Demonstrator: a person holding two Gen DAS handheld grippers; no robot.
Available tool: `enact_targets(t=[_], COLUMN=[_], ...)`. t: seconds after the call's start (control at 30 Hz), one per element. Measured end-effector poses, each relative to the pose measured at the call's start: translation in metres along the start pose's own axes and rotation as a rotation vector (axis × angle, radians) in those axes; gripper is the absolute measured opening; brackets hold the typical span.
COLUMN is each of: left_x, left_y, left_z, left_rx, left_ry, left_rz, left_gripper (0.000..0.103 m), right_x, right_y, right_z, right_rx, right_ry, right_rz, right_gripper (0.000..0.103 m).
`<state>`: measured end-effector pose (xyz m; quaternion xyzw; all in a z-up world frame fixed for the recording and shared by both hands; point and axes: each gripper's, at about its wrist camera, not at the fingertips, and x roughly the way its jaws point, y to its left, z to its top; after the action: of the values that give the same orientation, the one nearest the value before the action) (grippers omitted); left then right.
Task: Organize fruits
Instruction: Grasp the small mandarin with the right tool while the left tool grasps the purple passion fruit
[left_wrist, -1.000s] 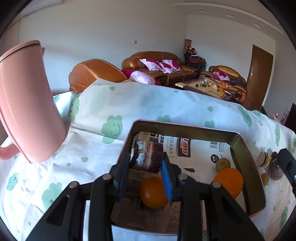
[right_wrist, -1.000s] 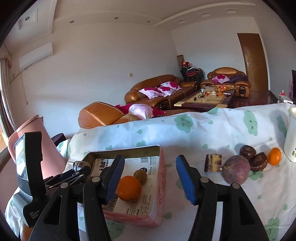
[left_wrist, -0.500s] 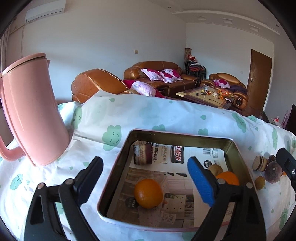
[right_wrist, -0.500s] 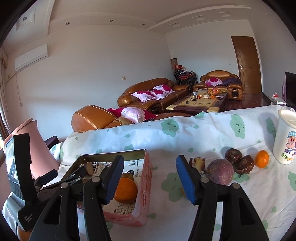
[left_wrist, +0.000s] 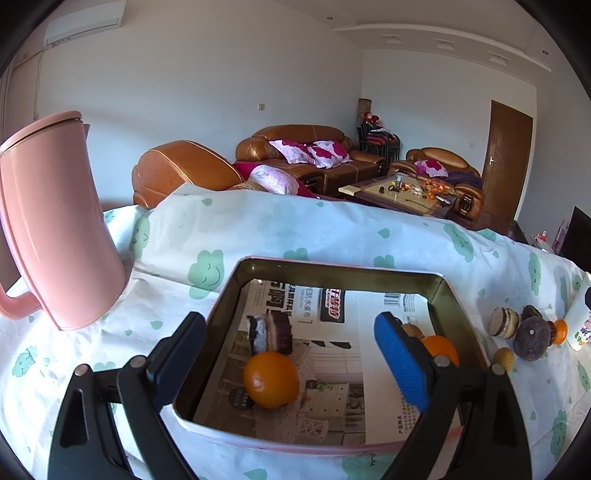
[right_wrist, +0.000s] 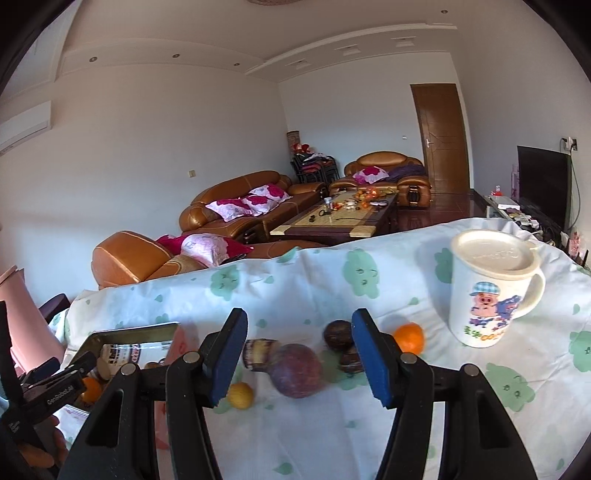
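Note:
A metal tin (left_wrist: 340, 265) lined with newspaper holds an orange (left_wrist: 270, 379), a layered cake piece (left_wrist: 269, 332), a second orange (left_wrist: 441, 349) and a small brown fruit. My left gripper (left_wrist: 291, 354) is open and empty above the tin's near side. My right gripper (right_wrist: 299, 356) is open and empty over loose fruit on the cloth: a purple passion fruit (right_wrist: 297, 376), a small yellow fruit (right_wrist: 240, 396), a cake piece (right_wrist: 258, 352), dark fruits (right_wrist: 338, 334) and a small orange (right_wrist: 409, 338).
A pink jug (left_wrist: 55, 236) stands left of the tin. A white lidded mug (right_wrist: 489, 288) with a cartoon stands at the right. The tin's corner (right_wrist: 129, 338) and the left gripper's body show at the left of the right wrist view. Sofas lie beyond the table.
My left gripper opened, let go of the cake piece in the tin and drew back. My right gripper swung right, from the tin toward the loose fruit and the mug.

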<state>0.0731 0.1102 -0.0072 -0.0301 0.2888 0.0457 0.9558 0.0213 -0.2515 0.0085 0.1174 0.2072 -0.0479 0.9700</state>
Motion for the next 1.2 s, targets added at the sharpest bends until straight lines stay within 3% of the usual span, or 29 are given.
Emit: enact_targets(t=[0.33, 0.43, 0.53, 0.67, 1.0, 1.2], left_x=[-0.015, -0.021, -0.025, -0.030, -0.036, -0.041], left_y=[-0.024, -0.032, -0.040, -0.052, -0.076, -0.096], left_z=[-0.006, -0.008, -0.010, -0.015, -0.021, -0.024], left_rx=[0.052, 0.069, 0.077, 0.082, 0.111, 0.142], left_ry=[-0.058, -0.073, -0.069, -0.054, -0.034, -0.036], left_rz=[-0.102, -0.129, -0.165, -0.207, -0.269, -0.294], left_gripper=[0.095, 0.095, 0.095, 0.095, 0.095, 0.095], right_x=[-0.013, -0.007, 0.004, 0.019, 0.059, 0.085], right_y=[-0.094, -0.109, -0.111, -0.099, -0.083, -0.091], right_z=[0.006, 0.005, 0.001, -0.006, 0.001, -0.003], right_rx=[0.109, 0.143, 0.153, 0.073, 0.003, 0.041], right_ry=[0.039, 0.090, 0.157, 0.217, 0.290, 0.406], right_rz=[-0.117, -0.100, -0.065, -0.072, -0.071, -0.038], right_gripper=[0.061, 0.061, 0.061, 0.058, 0.054, 0.046])
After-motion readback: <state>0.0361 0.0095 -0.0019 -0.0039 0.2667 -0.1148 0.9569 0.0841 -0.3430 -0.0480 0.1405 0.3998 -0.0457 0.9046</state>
